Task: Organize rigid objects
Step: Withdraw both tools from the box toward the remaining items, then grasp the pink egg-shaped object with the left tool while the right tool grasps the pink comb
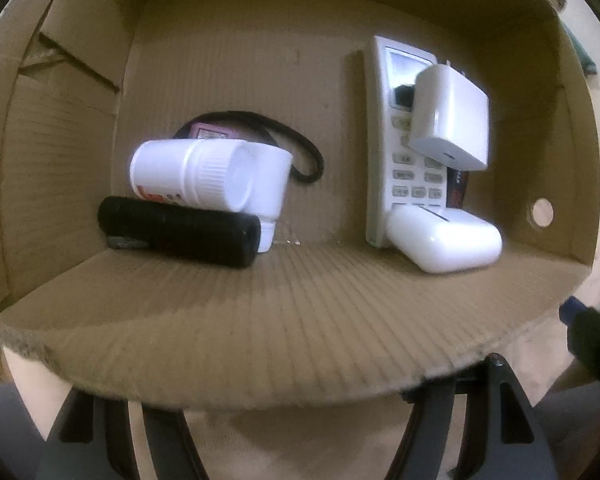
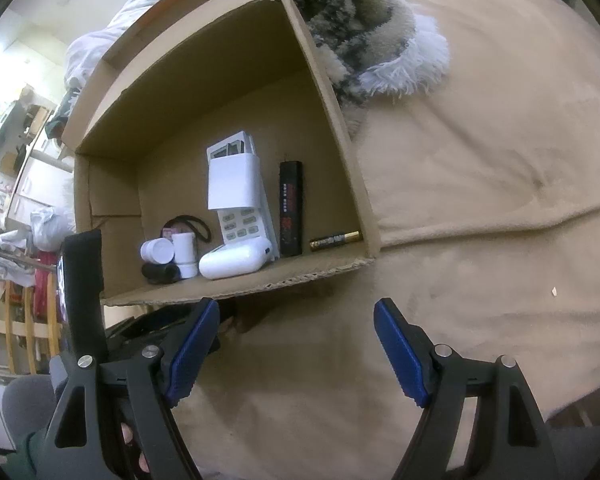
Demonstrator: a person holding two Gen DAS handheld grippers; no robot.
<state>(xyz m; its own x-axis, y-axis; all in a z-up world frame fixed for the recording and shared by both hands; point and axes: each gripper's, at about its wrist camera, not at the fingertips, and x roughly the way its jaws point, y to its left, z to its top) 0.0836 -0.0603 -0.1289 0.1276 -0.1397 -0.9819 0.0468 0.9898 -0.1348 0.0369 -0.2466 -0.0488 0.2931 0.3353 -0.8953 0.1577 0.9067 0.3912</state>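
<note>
Right wrist view: cardboard box [image 2: 332,92] of objects beyond open, empty right gripper [image 2: 296,354]; left gripper's state unclear.

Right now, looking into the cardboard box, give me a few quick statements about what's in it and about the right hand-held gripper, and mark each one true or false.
1. A white charger block lies on top of the white remote control. True.
2. The white pill bottle stands upright. False: it lies on its side, resting on a black cylinder.
3. The right hand-held gripper holds the battery. False: its jaws are open and empty, outside the cardboard box; the battery lies inside by the box wall.
4. A white oval case sits at the foot of the remote control. True.
5. The box rests on a tan blanket. True.
</note>
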